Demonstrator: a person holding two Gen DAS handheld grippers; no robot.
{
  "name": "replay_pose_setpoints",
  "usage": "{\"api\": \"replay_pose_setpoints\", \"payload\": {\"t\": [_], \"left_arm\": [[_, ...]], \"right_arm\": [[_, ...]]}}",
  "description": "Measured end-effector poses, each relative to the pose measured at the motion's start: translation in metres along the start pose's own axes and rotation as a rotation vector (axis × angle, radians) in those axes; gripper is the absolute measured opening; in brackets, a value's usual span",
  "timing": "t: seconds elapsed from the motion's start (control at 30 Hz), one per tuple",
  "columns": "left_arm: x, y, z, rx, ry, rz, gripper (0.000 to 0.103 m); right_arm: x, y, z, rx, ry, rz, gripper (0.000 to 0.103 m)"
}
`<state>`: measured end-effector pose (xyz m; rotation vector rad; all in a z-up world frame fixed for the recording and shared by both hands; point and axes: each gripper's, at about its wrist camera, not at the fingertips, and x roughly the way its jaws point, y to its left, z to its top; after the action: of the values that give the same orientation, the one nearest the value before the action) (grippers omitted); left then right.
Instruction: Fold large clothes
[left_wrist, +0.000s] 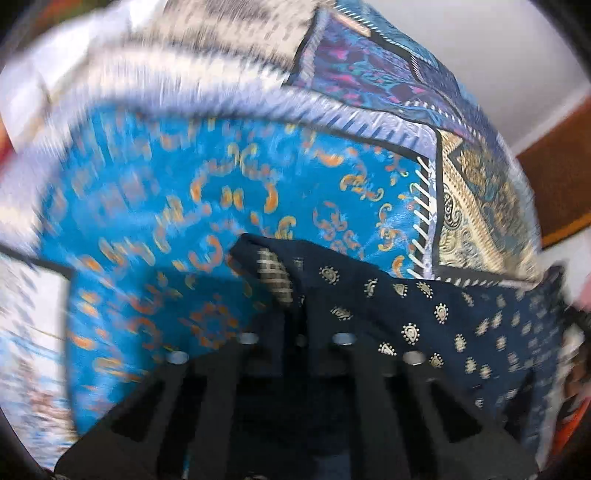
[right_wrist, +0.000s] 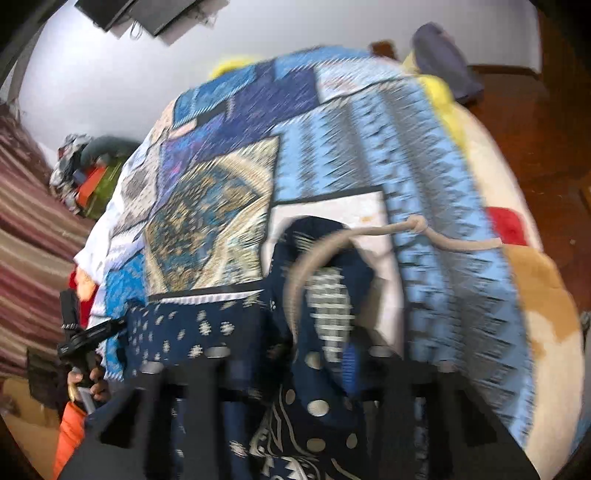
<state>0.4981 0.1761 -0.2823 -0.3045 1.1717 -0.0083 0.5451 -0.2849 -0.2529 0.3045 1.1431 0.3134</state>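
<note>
A navy garment with small cream paisley prints (left_wrist: 424, 314) is bunched between the fingers of my left gripper (left_wrist: 295, 343), which is shut on it above the bed. In the right wrist view the same navy garment (right_wrist: 207, 332) stretches from the left to my right gripper (right_wrist: 295, 354), which is shut on a bunched part with a cream drawstring (right_wrist: 424, 229) hanging out. The left gripper (right_wrist: 74, 339) shows at the left edge of the right wrist view, held in a hand. Both views are motion-blurred.
A patchwork bedspread in blue, white and gold (left_wrist: 221, 184) covers the bed (right_wrist: 332, 140). A pile of clothes (right_wrist: 85, 166) lies at the far left by the wall. A striped curtain (right_wrist: 29, 240) hangs left. Wooden floor (right_wrist: 535, 129) lies right.
</note>
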Motion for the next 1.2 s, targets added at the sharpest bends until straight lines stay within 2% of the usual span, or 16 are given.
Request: {"api": "replay_pose_setpoints", "payload": {"t": [0.07, 0.3, 0.37, 0.5, 0.67, 0.7, 0.73, 0.77, 0.8, 0.83, 0.97, 1.1, 1.2], "left_arm": [[-0.021, -0.008, 0.000, 0.057, -0.069, 0.074, 0.006], [-0.096, 0.017, 0.018, 0.052, -0.234, 0.107, 0.005], [-0.100, 0.023, 0.031, 0.054, -0.253, 0.132, 0.005], [-0.085, 0.041, 0.052, 0.028, -0.223, 0.215, 0.006], [-0.039, 0.065, 0.066, -0.018, -0.143, 0.282, 0.006], [-0.029, 0.068, 0.066, -0.018, -0.126, 0.302, 0.007], [-0.017, 0.071, 0.066, -0.016, -0.105, 0.324, 0.008], [-0.011, 0.072, 0.064, -0.015, -0.093, 0.341, 0.011], [-0.002, 0.075, 0.063, -0.017, -0.079, 0.358, 0.013], [0.002, 0.077, 0.062, -0.022, -0.079, 0.356, 0.015], [-0.002, 0.081, 0.059, -0.042, -0.096, 0.327, 0.018], [-0.022, 0.082, 0.051, -0.022, -0.087, 0.311, 0.028], [-0.053, 0.076, 0.040, -0.005, -0.123, 0.285, 0.033]], "right_arm": [[0.003, 0.019, 0.004, -0.082, -0.021, -0.043, 0.020], [0.019, 0.080, 0.042, -0.291, -0.073, -0.104, 0.016], [0.031, 0.093, 0.059, -0.305, -0.082, -0.108, 0.016], [0.057, 0.113, 0.081, -0.335, -0.110, -0.162, 0.017], [0.089, 0.129, 0.089, -0.427, -0.120, -0.341, 0.018], [0.094, 0.131, 0.088, -0.450, -0.121, -0.385, 0.021], [0.096, 0.131, 0.086, -0.468, -0.136, -0.429, 0.036], [0.097, 0.132, 0.084, -0.492, -0.169, -0.500, 0.064], [0.095, 0.130, 0.081, -0.520, -0.217, -0.575, 0.077], [0.094, 0.126, 0.081, -0.534, -0.236, -0.584, 0.090], [0.080, 0.100, 0.091, -0.424, -0.160, -0.439, 0.091], [0.046, 0.091, 0.088, -0.365, -0.176, -0.395, 0.091], [0.013, 0.094, 0.078, -0.344, -0.188, -0.329, 0.091]]}}
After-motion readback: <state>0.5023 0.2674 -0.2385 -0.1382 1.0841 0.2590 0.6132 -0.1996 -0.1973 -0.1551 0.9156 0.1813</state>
